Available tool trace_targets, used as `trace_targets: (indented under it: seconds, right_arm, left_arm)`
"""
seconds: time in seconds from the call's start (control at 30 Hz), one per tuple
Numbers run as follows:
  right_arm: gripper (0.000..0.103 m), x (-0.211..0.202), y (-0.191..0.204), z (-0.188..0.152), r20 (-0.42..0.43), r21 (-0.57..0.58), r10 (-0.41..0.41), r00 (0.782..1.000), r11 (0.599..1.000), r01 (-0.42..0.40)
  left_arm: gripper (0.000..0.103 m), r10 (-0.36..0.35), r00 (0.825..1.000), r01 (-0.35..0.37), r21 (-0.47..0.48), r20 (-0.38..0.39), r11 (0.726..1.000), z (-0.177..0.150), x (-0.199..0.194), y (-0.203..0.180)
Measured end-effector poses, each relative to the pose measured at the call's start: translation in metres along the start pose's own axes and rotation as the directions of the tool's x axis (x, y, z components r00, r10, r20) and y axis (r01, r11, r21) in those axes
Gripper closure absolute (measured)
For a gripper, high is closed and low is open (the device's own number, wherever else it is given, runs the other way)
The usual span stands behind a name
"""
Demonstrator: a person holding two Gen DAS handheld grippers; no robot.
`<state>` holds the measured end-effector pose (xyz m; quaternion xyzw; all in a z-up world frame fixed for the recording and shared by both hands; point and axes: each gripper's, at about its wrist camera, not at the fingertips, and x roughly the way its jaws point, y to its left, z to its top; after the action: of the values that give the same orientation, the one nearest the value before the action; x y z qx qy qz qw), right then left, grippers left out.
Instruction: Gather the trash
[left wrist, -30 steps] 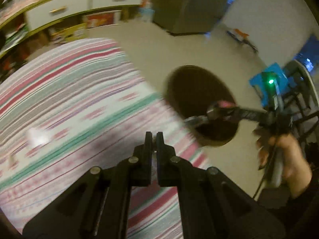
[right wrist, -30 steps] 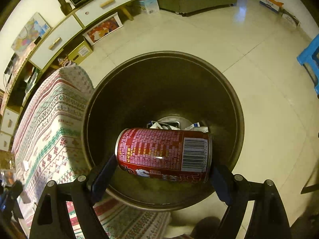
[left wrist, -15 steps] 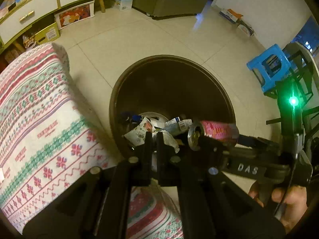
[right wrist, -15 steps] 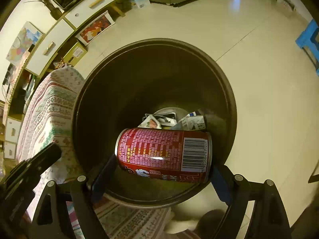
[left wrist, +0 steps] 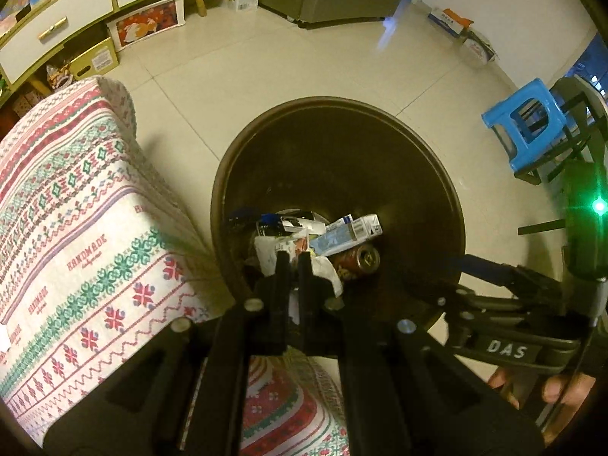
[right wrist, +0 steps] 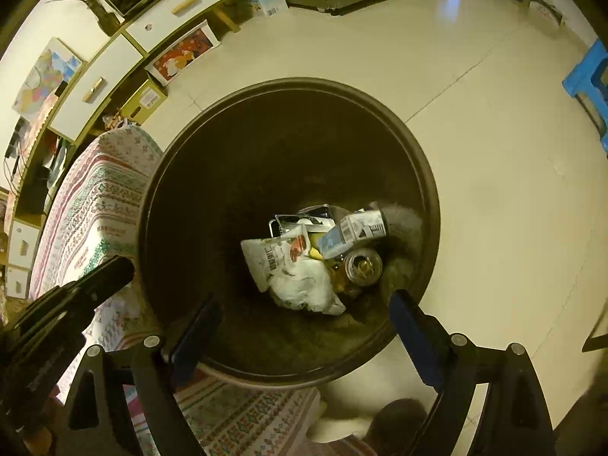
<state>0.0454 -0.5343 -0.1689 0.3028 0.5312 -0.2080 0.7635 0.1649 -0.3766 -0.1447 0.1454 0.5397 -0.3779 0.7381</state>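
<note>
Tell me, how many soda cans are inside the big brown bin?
1. The red can lies at the bottom of the bin, beside a white bag and under a carton. More could hide beneath the trash.

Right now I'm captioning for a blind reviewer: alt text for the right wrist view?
The open right tool hangs empty over a dark round bin holding a red can, a carton and a white bag. A patterned cloth lies beside the bin.
</note>
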Motion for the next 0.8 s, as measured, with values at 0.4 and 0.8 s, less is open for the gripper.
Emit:
trace_targets:
  seconds: [0.4, 0.8]
  right_arm:
    - [0.011, -0.003, 0.000, 0.001, 0.012, 0.011, 0.005, 1.000, 1.000, -0.005]
    - [0.011, -0.050, 0.033, -0.022, 0.093, -0.105, 0.000, 0.996, 0.994, 0.009]
  left_arm:
    - [0.080, 0.001, 1.000, -0.002, -0.029, -0.010, 1.000, -0.011, -0.004, 0.005]
    - [0.039, 0.064, 0.995, -0.062, -0.025, 0.071, 0.998, -0.048, -0.071, 0.020]
